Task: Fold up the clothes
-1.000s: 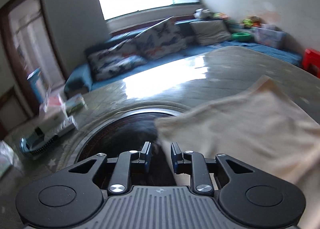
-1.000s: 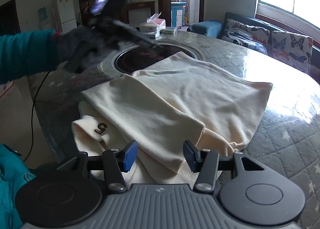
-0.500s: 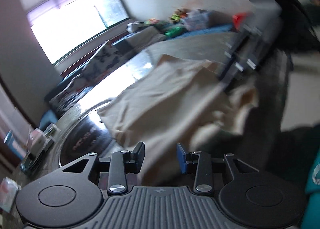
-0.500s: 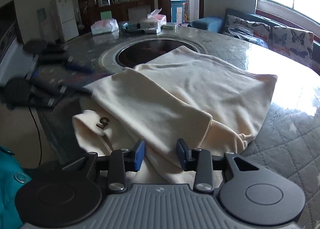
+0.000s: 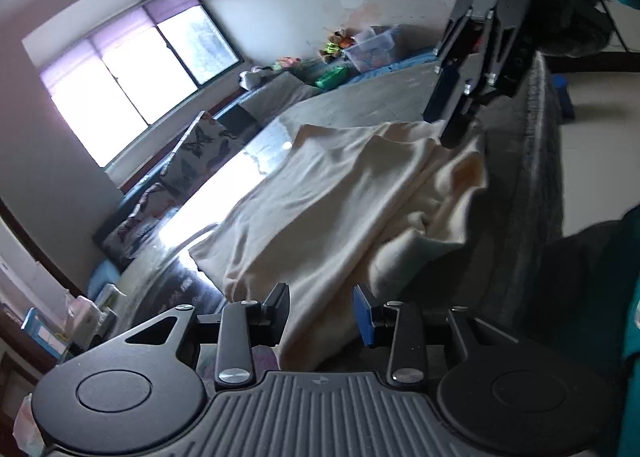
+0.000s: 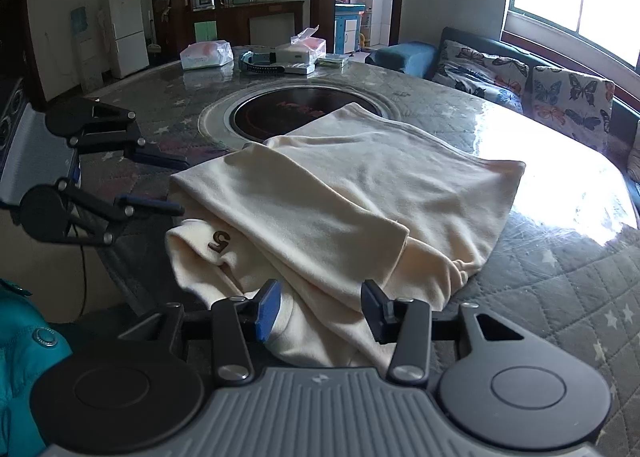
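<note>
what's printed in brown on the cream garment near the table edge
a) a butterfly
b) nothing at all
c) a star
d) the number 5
d: the right wrist view shows a brown 5 on the lower layer of the cream garment, just below the folded-over flap, close to the left gripper, which is open.

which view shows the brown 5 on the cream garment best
The right wrist view: the brown 5 faces the camera on an uncovered fold of the cream garment, near its left edge. In the left wrist view the garment shows only plain folds; the mark can't be seen.
</note>
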A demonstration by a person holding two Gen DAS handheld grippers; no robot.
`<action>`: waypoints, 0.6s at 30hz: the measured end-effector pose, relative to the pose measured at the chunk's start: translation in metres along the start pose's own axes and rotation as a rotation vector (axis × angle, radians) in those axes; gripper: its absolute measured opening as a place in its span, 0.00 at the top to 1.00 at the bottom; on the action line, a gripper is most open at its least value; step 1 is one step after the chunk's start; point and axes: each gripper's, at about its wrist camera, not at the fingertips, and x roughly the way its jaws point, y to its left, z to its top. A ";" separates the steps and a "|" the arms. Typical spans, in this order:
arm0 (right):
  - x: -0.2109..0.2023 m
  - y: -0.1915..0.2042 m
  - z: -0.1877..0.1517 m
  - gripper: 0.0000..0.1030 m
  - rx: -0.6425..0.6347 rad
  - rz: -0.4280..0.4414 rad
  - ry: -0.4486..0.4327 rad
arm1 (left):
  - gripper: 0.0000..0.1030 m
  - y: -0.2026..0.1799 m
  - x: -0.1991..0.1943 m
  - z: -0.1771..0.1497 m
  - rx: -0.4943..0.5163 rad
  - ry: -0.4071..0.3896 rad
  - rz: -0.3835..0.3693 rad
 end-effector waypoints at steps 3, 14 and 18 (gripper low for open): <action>0.000 0.000 -0.002 0.56 -0.003 -0.009 0.007 | 0.61 -0.011 -0.001 -0.001 0.040 -0.006 -0.026; -0.007 0.008 -0.009 0.45 -0.095 -0.051 0.025 | 0.62 -0.030 0.023 0.012 0.076 -0.069 -0.053; -0.008 0.014 -0.012 0.42 -0.159 -0.054 0.030 | 0.80 -0.023 0.023 0.017 0.024 -0.083 -0.041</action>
